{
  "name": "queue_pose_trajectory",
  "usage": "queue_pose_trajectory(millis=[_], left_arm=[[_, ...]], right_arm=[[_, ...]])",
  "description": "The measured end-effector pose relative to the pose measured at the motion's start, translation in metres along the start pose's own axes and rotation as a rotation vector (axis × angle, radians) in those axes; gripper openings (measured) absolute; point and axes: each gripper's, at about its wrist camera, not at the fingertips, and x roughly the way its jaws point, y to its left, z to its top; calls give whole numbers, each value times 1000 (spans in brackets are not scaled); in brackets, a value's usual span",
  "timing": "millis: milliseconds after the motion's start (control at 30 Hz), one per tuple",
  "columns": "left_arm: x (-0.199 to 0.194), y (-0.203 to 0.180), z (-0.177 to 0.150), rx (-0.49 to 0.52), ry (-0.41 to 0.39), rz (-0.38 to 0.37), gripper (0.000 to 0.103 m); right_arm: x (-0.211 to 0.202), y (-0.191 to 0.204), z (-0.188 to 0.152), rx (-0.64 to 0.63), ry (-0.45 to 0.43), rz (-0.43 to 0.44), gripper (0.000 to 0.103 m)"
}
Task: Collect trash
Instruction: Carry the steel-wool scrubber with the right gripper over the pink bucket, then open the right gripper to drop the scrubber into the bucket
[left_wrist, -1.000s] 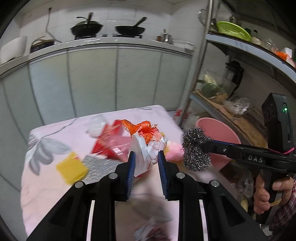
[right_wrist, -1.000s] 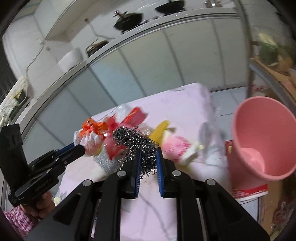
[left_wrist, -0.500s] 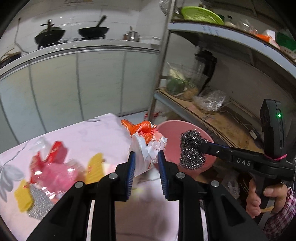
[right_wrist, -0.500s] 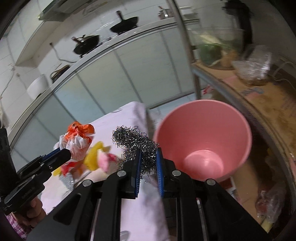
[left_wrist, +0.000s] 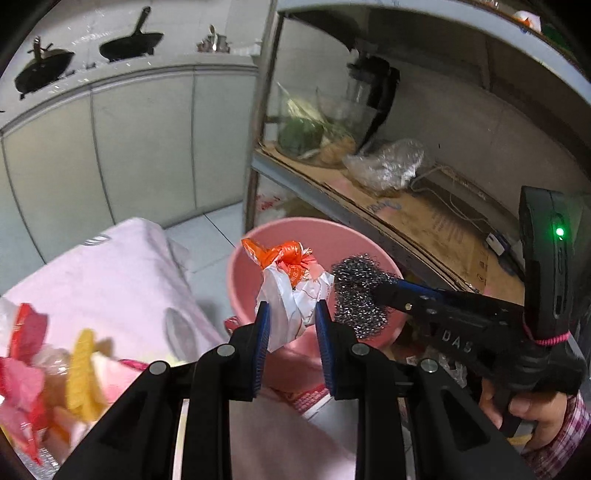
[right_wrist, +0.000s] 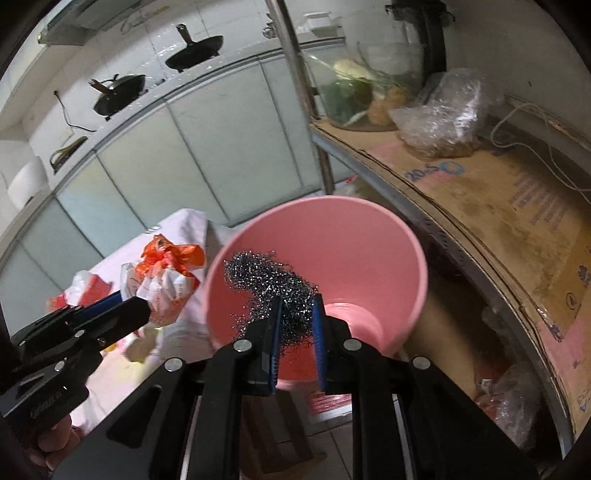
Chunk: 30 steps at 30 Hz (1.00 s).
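Note:
My left gripper (left_wrist: 291, 314) is shut on a crumpled white and orange plastic bag (left_wrist: 291, 280) and holds it over the near rim of the pink bin (left_wrist: 236, 280). The bag also shows in the right wrist view (right_wrist: 162, 277), left of the bin. My right gripper (right_wrist: 297, 310) is shut on a steel wool scourer (right_wrist: 273, 284) and holds it above the open mouth of the pink bin (right_wrist: 369, 221). The scourer also shows in the left wrist view (left_wrist: 358, 295), just right of the bag.
A table with a pink cloth (left_wrist: 110, 273) stands left of the bin, with red and yellow wrappers (left_wrist: 55, 369) on it. A metal shelf rack (right_wrist: 461, 177) with cardboard and bags stands right behind the bin. White cabinets (left_wrist: 129, 140) line the back.
Both grippers have swung right, away from the table, and now hold their loads at the pink bin. The bin has come closer in both views.

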Motion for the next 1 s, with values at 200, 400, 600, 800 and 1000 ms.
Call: queue_pose_trajectory(millis=[200, 400, 600, 800, 1000], left_arm=[[33, -9, 5, 21, 48, -18, 24], [60, -14, 8, 32, 89, -8, 25], [79, -12, 9, 20, 129, 7, 25], [93, -7, 7, 11, 170, 33, 27], [102, -3, 3, -3, 196, 45, 30]], right_arm=[[19, -13, -1, 14, 21, -59, 16], [33, -16, -6, -7, 41, -111, 16], [47, -19, -10, -20, 71, -135, 16], [55, -18, -13, -45, 80, -160, 16], [59, -16, -12, -55, 82, -169, 16]])
